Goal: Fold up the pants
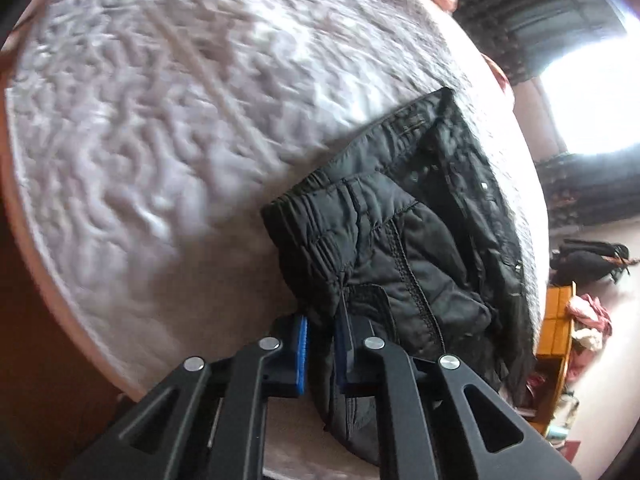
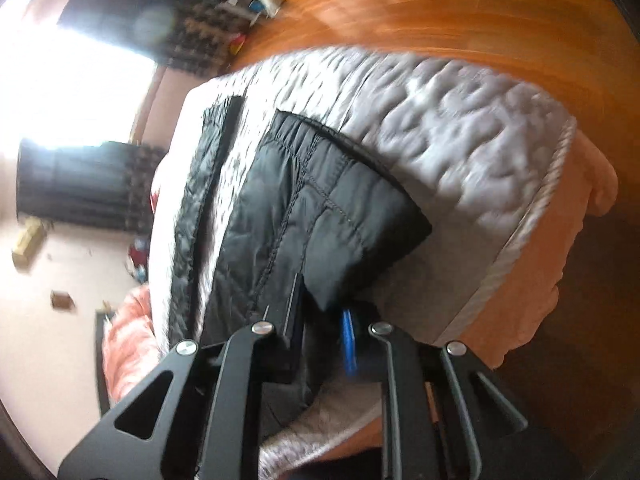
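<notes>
Black quilted pants [image 1: 404, 248] lie folded on a grey textured blanket [image 1: 160, 120] on the bed. In the left wrist view my left gripper [image 1: 322, 340] has its blue-padded jaws closed on a fold of the pants near the elastic waistband. In the right wrist view the pants [image 2: 304, 208] lie along the blanket [image 2: 460, 148], and my right gripper [image 2: 324, 332] is shut on their near corner. A second black strip of the pants [image 2: 200, 208] lies to the left.
A peach bedcover [image 2: 532, 280] hangs below the blanket at the bed's edge. A wooden panel [image 2: 440, 12] is beyond the bed. A bright window [image 1: 592, 92], dark curtains and floor clutter [image 1: 584, 320] lie past the bed.
</notes>
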